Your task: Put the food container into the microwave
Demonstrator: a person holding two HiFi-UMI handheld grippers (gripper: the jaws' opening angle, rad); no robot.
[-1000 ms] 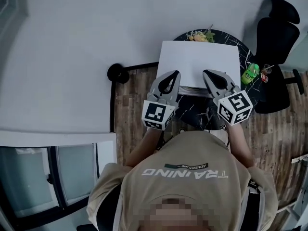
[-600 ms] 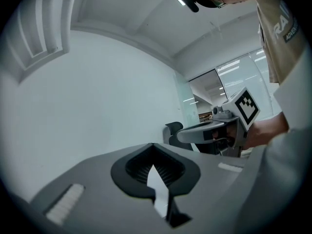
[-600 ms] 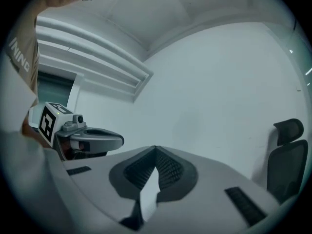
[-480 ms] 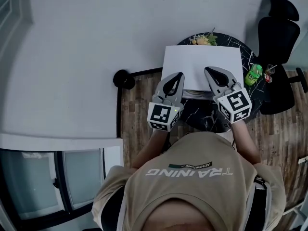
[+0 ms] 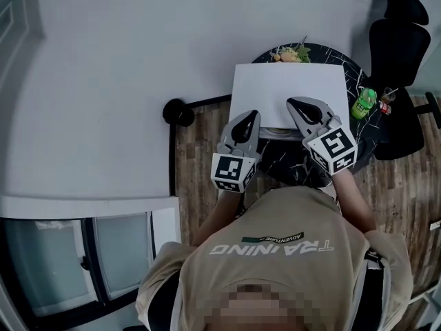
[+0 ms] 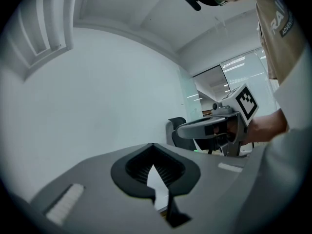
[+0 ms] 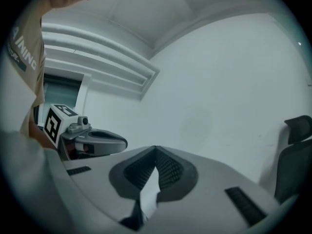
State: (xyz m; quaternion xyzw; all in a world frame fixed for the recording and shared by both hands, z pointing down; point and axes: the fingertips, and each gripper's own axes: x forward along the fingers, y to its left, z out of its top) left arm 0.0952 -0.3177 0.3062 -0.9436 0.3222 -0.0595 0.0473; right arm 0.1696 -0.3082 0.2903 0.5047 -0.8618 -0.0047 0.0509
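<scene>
Left gripper (image 5: 249, 116): jaws pressed together, nothing between them, tip over the microwave (image 5: 289, 85) top near its front-left corner.
Right gripper (image 5: 294, 103): jaws pressed together, empty, tip over the front edge.
Food container (image 5: 289, 53): at the table (image 5: 279, 163) far rim, behind the microwave, well apart from both grippers.
Right side: green bottle (image 5: 361, 103) just beside the microwave; chair (image 5: 396, 54) beyond.

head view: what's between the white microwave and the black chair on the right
A green bottle stands on the dark table between the microwave and the black chair; the head view shows it.
</scene>
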